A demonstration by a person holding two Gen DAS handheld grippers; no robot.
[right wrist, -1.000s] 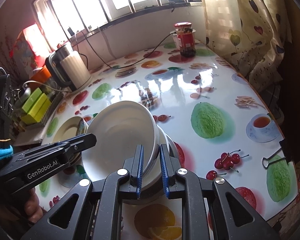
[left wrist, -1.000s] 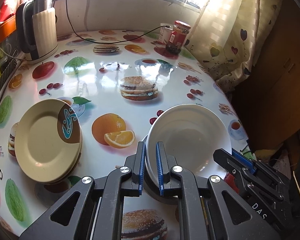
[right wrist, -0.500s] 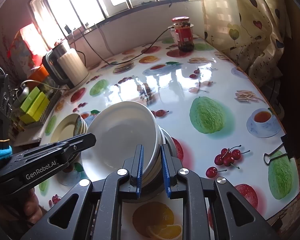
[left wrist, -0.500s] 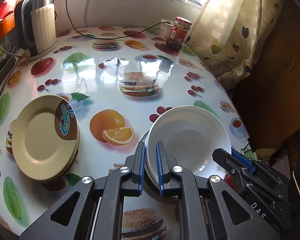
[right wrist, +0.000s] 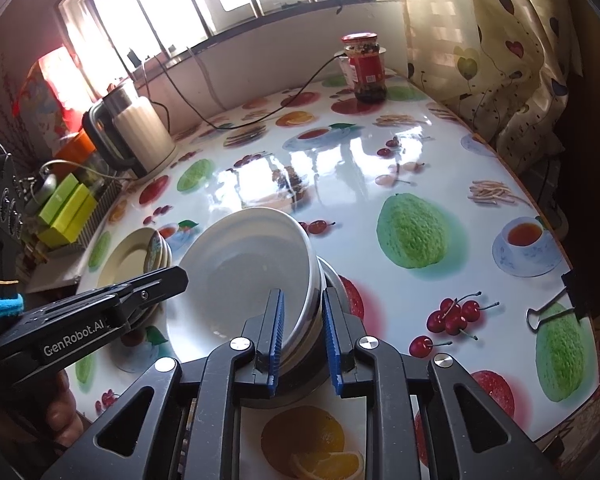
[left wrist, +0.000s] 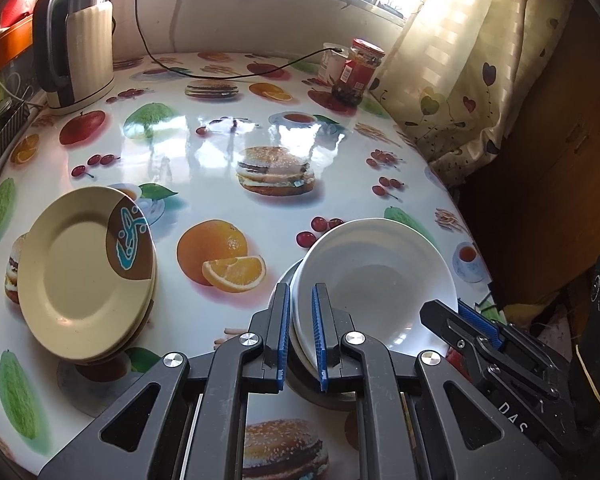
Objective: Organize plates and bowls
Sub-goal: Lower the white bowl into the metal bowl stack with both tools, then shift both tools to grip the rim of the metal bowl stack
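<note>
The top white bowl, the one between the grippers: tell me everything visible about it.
The top white bowl is plain, glossy, ceramic-looking, empty and shallow. It sits tilted in a stack of similar white bowls near the table's front edge. The left gripper is clamped on its near-left rim. The right gripper straddles the opposite rim, and its pads look slightly clear of the bowl. Nothing else touches it.

Glossy white ceramic bowl [left wrist: 374, 276], glossy printed plastic tablecloth [left wrist: 204, 148], matt beige plates [left wrist: 80, 272] beside bowl, glass jar [right wrist: 366, 70], steel-topped kettle [left wrist: 80, 44].
</note>
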